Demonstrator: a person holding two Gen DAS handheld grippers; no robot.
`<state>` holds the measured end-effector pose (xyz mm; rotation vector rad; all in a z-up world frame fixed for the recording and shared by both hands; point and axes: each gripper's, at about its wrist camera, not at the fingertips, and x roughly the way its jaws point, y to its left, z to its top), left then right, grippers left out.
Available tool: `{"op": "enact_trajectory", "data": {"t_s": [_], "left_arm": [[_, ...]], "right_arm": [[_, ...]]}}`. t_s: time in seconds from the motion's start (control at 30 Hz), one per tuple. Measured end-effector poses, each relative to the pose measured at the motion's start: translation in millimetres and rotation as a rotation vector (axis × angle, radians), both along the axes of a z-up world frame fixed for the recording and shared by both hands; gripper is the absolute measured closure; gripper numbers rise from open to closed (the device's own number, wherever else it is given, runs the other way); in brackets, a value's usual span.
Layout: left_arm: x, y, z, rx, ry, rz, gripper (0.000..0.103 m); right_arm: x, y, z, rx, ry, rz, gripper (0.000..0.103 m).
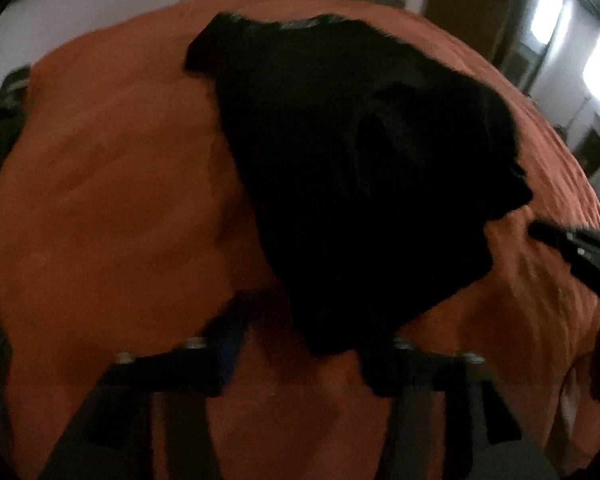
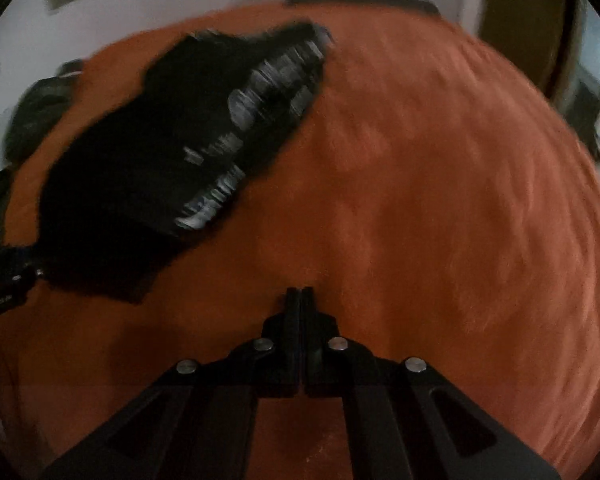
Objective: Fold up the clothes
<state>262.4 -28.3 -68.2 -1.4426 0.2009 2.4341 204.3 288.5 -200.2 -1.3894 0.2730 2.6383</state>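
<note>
1. The right hand-held gripper (image 2: 299, 294) is being held with its fingers pressed together on nothing, its tips hanging over bare orange bedspread (image 2: 440, 200).
2. The left hand-held gripper (image 1: 300, 344) is being held with its fingers spread; the near corner of the black garment (image 1: 352, 168) is lying between them, though whether the pads are pressing on it cannot be told through the blur.
3. The black garment, bearing a pale printed pattern (image 2: 260, 92), is being shown spread across the bed, rumpled rather than flat, well to the left of the right tips.
4. Other dark items (image 2: 40, 112) are being shown at the bed's far left edge.
5. Risk, as judged: with the right fingers empty and off the cloth, only one corner is being controlled, so the fabric may be dragged into a bunch; a shallow pinch may also be lost, or bedspread may be caught with it.
</note>
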Motion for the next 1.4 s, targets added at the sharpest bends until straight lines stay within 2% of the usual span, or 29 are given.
{"op": "enact_trajectory", "data": {"t_s": [0.07,0.1,0.13,0.17,0.23,0.27,0.33,0.37,0.4,0.43,0.5,0.6,0.7,0.73,0.87,0.9,0.97,1.03,1.13,1.23,1.3,1.33,1.37,1.4], "left_arm": [[4,12,3,-0.032,0.044,-0.034,0.042],[4,19,2,-0.048,0.054,-0.051,0.042],[4,28,-1,-0.082,0.067,-0.064,0.042],[5,32,-2,-0.107,0.075,-0.068,0.042],[4,39,-2,-0.125,0.085,-0.072,0.042],[2,42,-1,-0.121,0.086,-0.072,0.042],[0,40,2,-0.097,0.090,-0.058,0.042],[-1,38,4,-0.085,0.091,-0.051,0.043],[-3,35,6,-0.071,0.088,-0.039,0.043],[-6,32,8,-0.057,0.086,-0.027,0.043],[-7,27,10,-0.034,0.084,-0.006,0.042],[-6,22,8,-0.026,0.085,0.014,0.042],[-10,20,7,-0.033,0.095,0.045,0.042],[-10,17,10,-0.025,0.103,0.065,0.042],[-9,1,15,0.013,0.119,0.141,0.042],[-10,-1,13,0.018,0.109,0.152,0.042],[-11,-3,10,0.024,0.090,0.171,0.042],[-3,4,15,0.001,0.132,0.130,0.042],[5,22,23,-0.048,0.203,0.045,0.042],[7,39,21,-0.141,0.245,0.013,0.042],[-2,42,15,-0.208,0.237,0.033,0.042],[-11,45,10,-0.271,0.216,0.062,0.043],[-15,45,10,-0.276,0.195,0.081,0.048],[-19,42,10,-0.249,0.176,0.101,0.054]], "right_arm": [[4,-12,14,0.009,0.079,0.066,0.073],[4,-19,20,0.019,0.116,0.099,0.043],[1,-30,23,0.050,0.141,0.131,0.031],[-4,-40,22,0.102,0.138,0.151,0.030],[-21,-54,8,0.156,0.078,0.179,0.032],[-28,-59,3,0.174,0.054,0.190,0.050],[-27,-52,4,0.107,0.076,0.190,0.082],[-26,-49,6,0.076,0.089,0.189,0.093],[-21,-46,16,0.063,0.116,0.180,0.096],[-16,-44,26,0.044,0.146,0.171,0.096],[-6,-33,58,-0.091,0.234,0.152,0.096],[-7,-14,84,-0.433,0.307,0.141,0.096],[-24,-5,60,-0.512,0.221,0.090,0.096],[-24,-4,41,-0.496,0.138,0.047,0.096],[-4,-3,-11,-0.423,-0.058,-0.048,0.097],[0,-2,-14,-0.414,-0.063,-0.045,0.103],[9,-1,-22,-0.395,-0.073,-0.040,0.103],[14,0,-20,-0.382,-0.063,-0.042,0.103],[11,3,1,-0.333,0.003,-0.030,0.099],[10,-17,15,-0.235,0.049,0.081,0.099],[7,-32,23,-0.192,0.068,0.155,0.099],[8,-39,25,-0.178,0.072,0.186,0.099],[4,-49,26,-0.167,0.073,0.214,0.099],[-3,-57,28,-0.159,0.071,0.239,0.099]]}}
